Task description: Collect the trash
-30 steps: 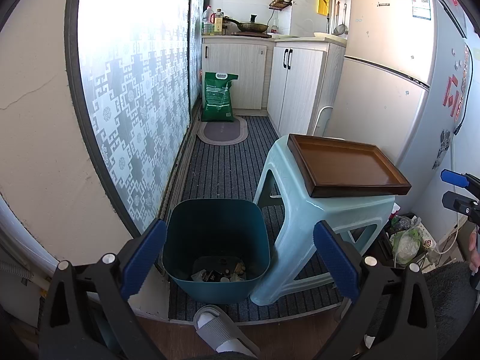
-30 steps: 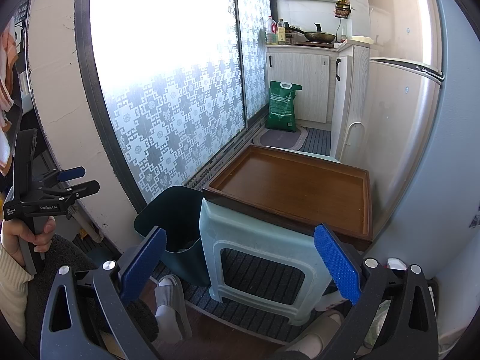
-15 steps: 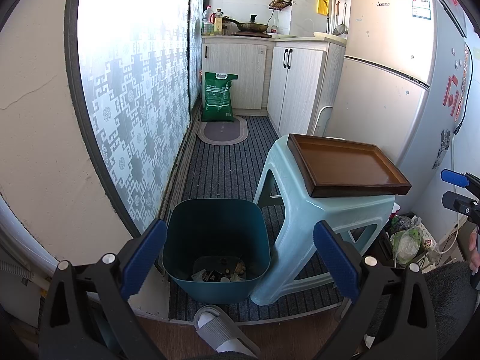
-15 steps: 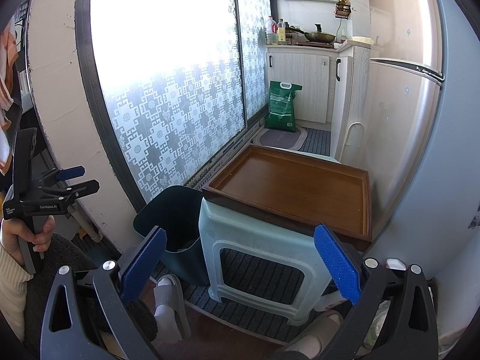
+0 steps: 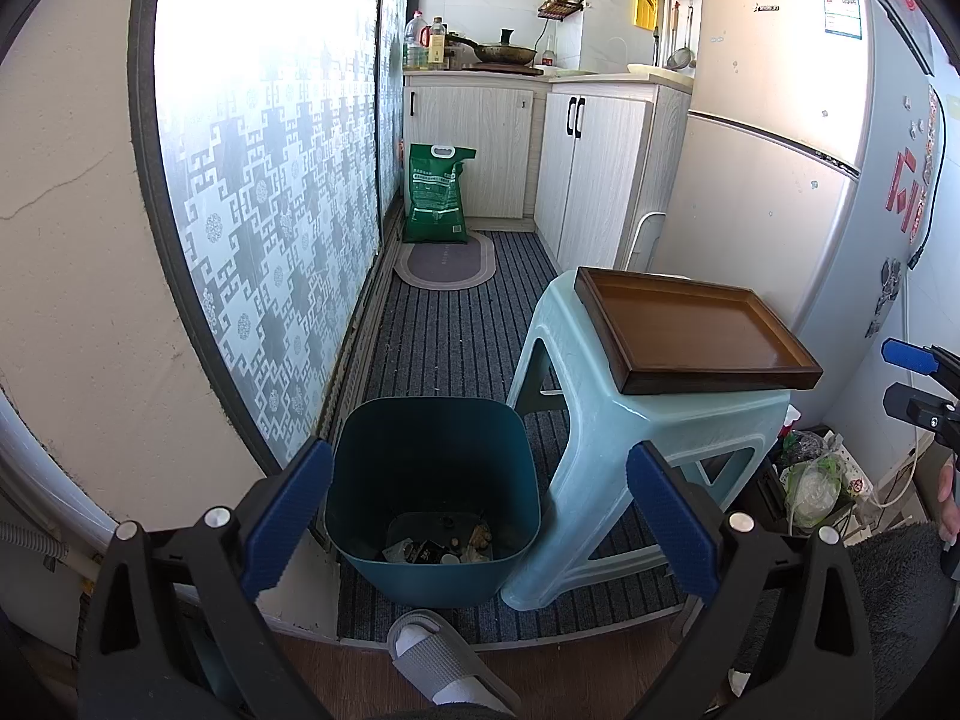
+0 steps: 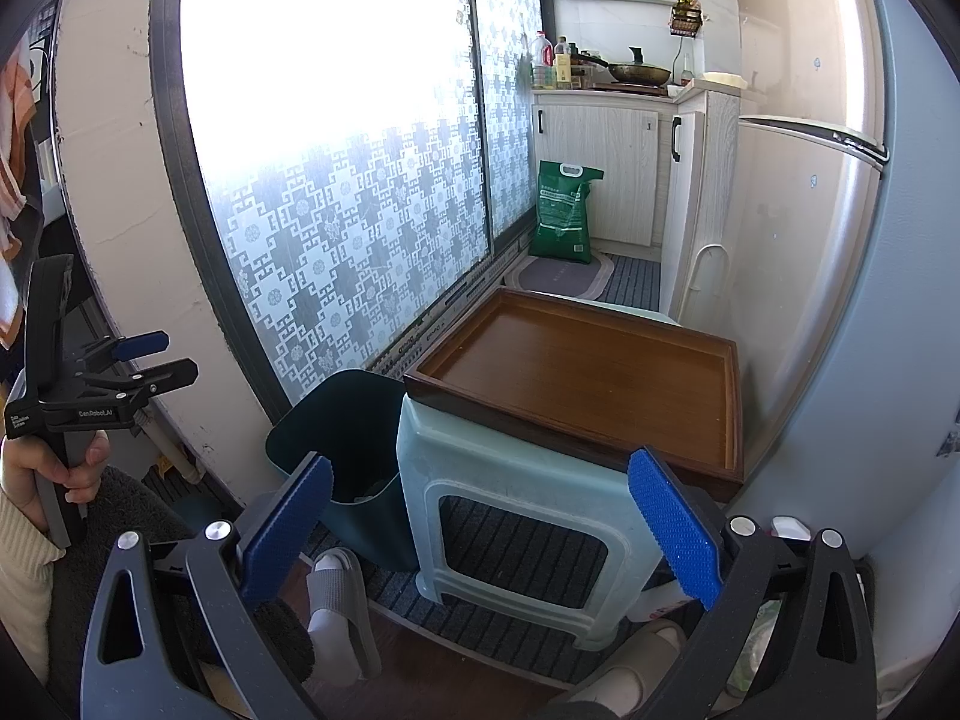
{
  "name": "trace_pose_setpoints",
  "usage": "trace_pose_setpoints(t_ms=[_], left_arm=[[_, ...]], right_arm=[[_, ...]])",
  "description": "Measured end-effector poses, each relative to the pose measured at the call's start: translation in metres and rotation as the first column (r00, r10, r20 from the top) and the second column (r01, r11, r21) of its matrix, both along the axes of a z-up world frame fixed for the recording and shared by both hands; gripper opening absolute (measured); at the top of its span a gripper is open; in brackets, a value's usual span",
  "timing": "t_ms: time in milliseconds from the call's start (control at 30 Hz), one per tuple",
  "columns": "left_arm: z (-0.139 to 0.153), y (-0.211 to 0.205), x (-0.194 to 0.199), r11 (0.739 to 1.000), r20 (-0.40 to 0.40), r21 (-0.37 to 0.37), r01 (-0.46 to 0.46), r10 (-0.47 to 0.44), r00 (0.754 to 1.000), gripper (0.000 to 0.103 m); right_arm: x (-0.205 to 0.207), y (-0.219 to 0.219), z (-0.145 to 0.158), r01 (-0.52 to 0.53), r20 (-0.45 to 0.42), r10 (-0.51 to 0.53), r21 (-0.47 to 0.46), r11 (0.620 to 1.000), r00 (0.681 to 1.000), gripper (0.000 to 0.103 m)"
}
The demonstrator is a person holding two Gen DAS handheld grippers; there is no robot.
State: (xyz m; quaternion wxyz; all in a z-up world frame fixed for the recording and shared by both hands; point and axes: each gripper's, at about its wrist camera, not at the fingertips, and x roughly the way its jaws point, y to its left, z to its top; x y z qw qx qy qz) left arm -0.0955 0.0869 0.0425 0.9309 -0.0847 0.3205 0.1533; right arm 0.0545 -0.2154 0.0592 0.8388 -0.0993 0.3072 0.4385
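Observation:
A dark teal bin [image 5: 432, 456] stands on the striped mat, with scraps of trash [image 5: 444, 546] lying at its bottom. My left gripper [image 5: 480, 516] hangs open above and in front of the bin, holding nothing. Beside the bin, a pale green plastic stool [image 5: 606, 456] carries a bare brown wooden tray [image 5: 690, 330]. In the right wrist view my right gripper [image 6: 480, 528] is open in front of the stool [image 6: 510, 504] and tray [image 6: 588, 372], also holding nothing. The bin [image 6: 348, 426] shows to the stool's left there.
A frosted patterned sliding door [image 5: 270, 180] runs along the left. A fridge [image 5: 780, 150] and white cabinets [image 5: 588, 168] close the right side. A green sack [image 5: 438, 195] leans at the far end. A plastic bag [image 5: 810, 480] lies by the stool. Slippered feet [image 6: 336, 600] rest at the mat's edge.

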Motion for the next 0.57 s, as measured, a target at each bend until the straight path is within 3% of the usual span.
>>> trace_pose_setpoints(t_ms=[567], left_arm=[[-0.0024, 0.0031, -0.0006, 1.000, -0.003, 0.002, 0.002, -0.002, 1.000, 0.100]], right_arm=[[-0.0005, 0.0004, 0.0003, 0.000, 0.001, 0.000, -0.001, 1.000, 1.000, 0.100]])
